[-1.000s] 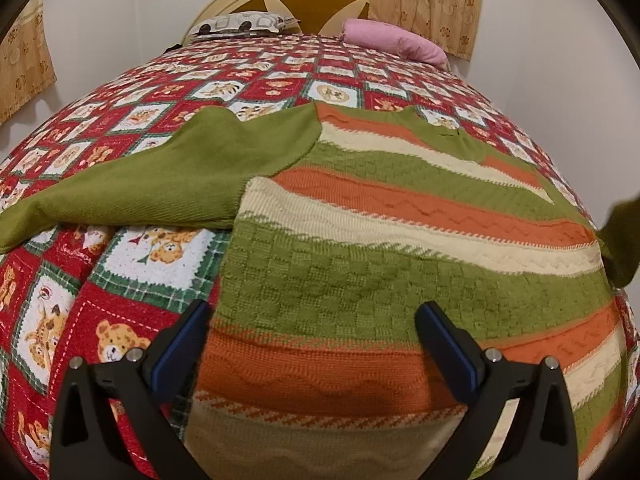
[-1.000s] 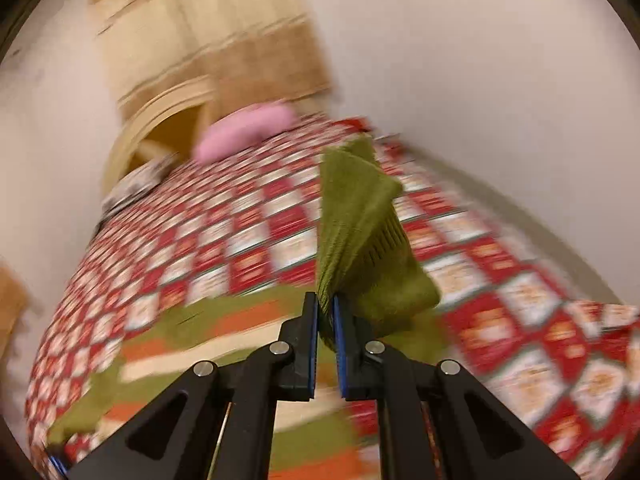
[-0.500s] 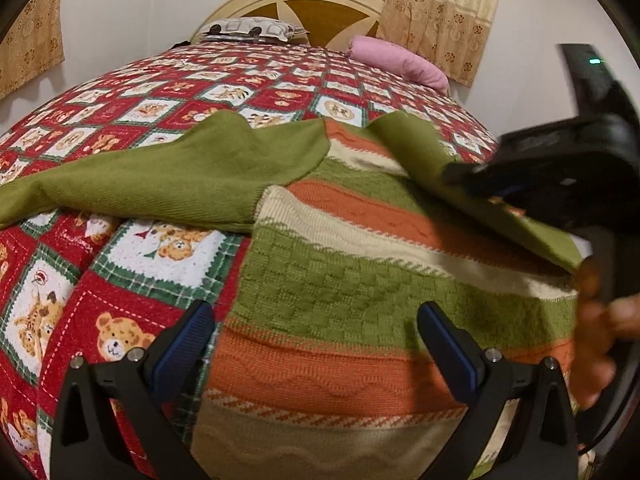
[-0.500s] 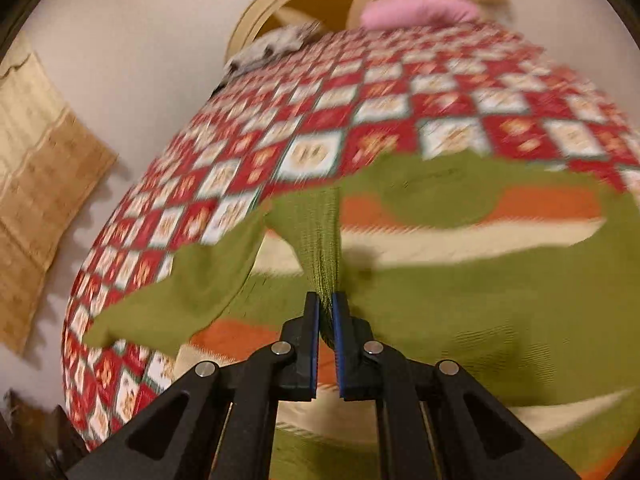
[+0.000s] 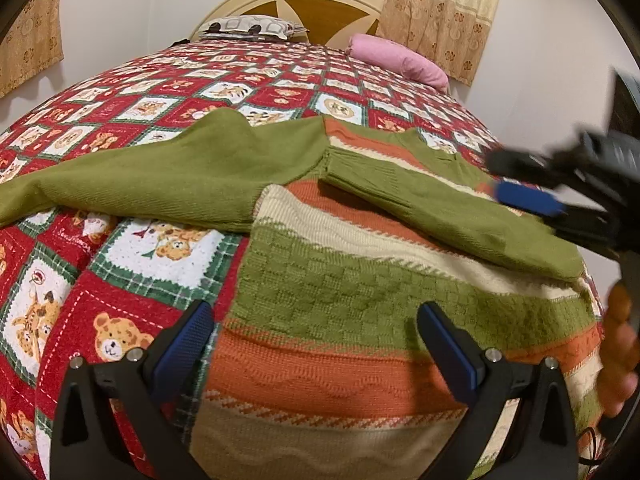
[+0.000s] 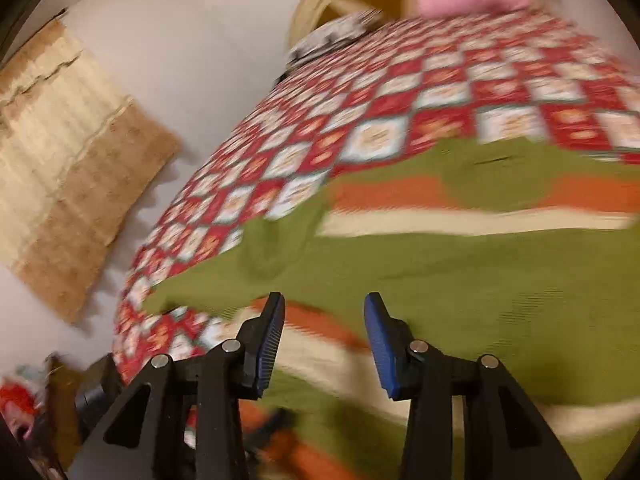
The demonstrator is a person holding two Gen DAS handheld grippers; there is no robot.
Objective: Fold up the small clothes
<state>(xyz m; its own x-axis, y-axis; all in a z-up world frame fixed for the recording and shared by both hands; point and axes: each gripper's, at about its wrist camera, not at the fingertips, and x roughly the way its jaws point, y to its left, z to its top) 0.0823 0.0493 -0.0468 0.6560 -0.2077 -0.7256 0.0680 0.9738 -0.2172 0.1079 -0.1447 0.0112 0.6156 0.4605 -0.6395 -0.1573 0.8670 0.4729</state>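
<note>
Bed [image 5: 168, 92]: big, with a red quilt full of little bear squares. It fills most of the room.
Headboard [image 5: 320, 4]: cream and brown, at the far end by the wall.
Curtain [image 5: 440, 12]: tan with flowers, far right, behind the bed.
Sweater [image 5: 340, 308]: lies flat on the near side of the bed. It has green, orange and cream stripes.
Left sleeve [image 5: 160, 176]: plain green, stretched out to the left over the quilt.
Right sleeve [image 5: 452, 208]: plain green, folded in across the chest of the sweater. Its cuff points to the middle.
Pink pillow [image 5: 400, 60]: far right, near the headboard.
Grey pillow [image 5: 248, 26]: far middle, right against the headboard.
Left gripper [image 5: 316, 340]: low over the near hem of the sweater. Its fingers are spread wide and grasp nothing.
Right gripper [image 6: 324, 332]: over the folded sleeve, on the right. Its jaws have just been opening. The sleeve lies under them, let go, with nothing pinched between.
Hand [image 5: 618, 344]: at the near right edge, only partly seen.
</note>
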